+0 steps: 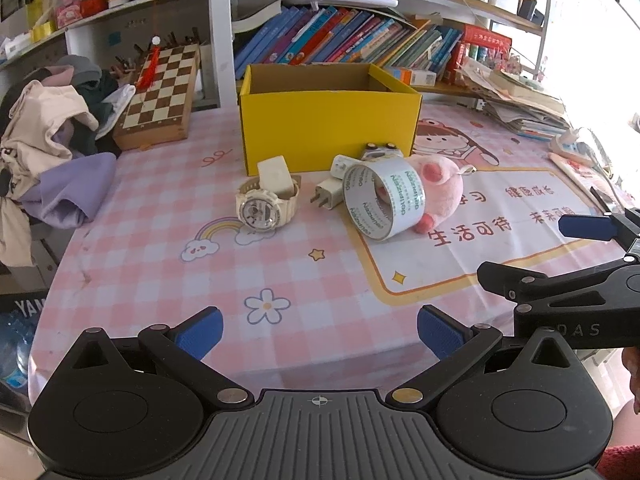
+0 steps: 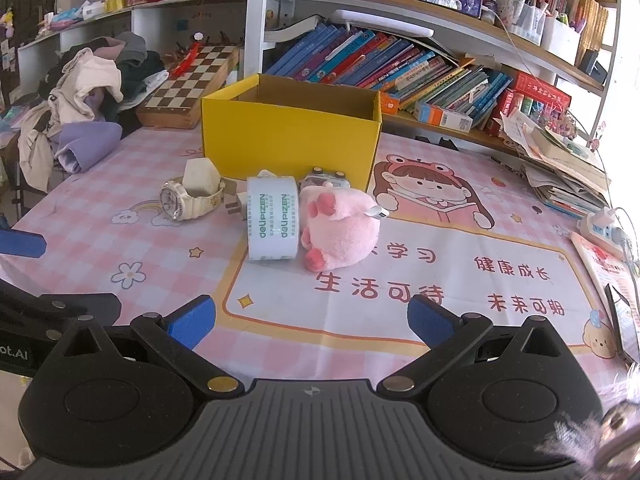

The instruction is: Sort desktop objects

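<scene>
An open yellow box [image 1: 328, 128] [image 2: 292, 140] stands at the back of the pink checked tablecloth. In front of it lie a cream watch [image 1: 262, 204] [image 2: 188, 198] with a white block [image 1: 275, 176] [image 2: 200, 178] in its strap, a white plug [image 1: 329, 195], a roll of white tape [image 1: 384, 200] [image 2: 273, 224], a pink plush pig [image 1: 438, 184] [image 2: 340, 232] and a small toy car [image 1: 380, 150] [image 2: 324, 178]. My left gripper [image 1: 320, 334] is open near the table's front edge, empty. My right gripper [image 2: 312, 322] is open too, holding nothing, a short way in front of the tape and pig.
A chessboard box [image 1: 160, 96] and a heap of clothes [image 1: 52, 140] lie at the back left. Books [image 1: 352, 40] fill the shelf behind the box. A paper stack [image 2: 560, 164] and a power strip [image 2: 604, 228] sit at the right.
</scene>
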The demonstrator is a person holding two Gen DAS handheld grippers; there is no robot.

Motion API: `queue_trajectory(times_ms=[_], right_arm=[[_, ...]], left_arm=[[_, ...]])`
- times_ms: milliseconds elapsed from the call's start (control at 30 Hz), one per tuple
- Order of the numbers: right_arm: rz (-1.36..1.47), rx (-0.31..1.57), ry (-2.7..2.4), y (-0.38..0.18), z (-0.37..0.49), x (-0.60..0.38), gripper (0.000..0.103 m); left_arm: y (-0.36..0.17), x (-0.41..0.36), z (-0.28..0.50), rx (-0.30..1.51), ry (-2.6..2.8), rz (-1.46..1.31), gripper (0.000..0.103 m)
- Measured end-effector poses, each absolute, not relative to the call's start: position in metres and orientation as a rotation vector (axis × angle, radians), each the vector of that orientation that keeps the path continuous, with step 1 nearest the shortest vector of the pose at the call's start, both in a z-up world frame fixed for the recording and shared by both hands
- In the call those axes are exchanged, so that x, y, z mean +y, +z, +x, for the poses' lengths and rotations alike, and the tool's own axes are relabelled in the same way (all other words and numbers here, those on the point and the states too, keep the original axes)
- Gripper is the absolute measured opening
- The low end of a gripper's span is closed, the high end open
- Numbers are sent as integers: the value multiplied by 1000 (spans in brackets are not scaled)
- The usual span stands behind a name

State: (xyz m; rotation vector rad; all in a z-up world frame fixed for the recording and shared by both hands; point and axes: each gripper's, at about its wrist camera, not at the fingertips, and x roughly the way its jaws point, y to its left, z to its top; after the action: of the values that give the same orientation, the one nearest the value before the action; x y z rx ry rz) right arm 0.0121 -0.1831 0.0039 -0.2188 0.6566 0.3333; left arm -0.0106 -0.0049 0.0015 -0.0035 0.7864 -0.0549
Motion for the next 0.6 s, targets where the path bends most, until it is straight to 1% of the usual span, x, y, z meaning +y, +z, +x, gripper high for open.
queue_trajectory(times_ms=[600], right_arm=[[-216,652,324,1,11,-192,103]], left_arm=[[1,-8,-12,788,-71,22,103]])
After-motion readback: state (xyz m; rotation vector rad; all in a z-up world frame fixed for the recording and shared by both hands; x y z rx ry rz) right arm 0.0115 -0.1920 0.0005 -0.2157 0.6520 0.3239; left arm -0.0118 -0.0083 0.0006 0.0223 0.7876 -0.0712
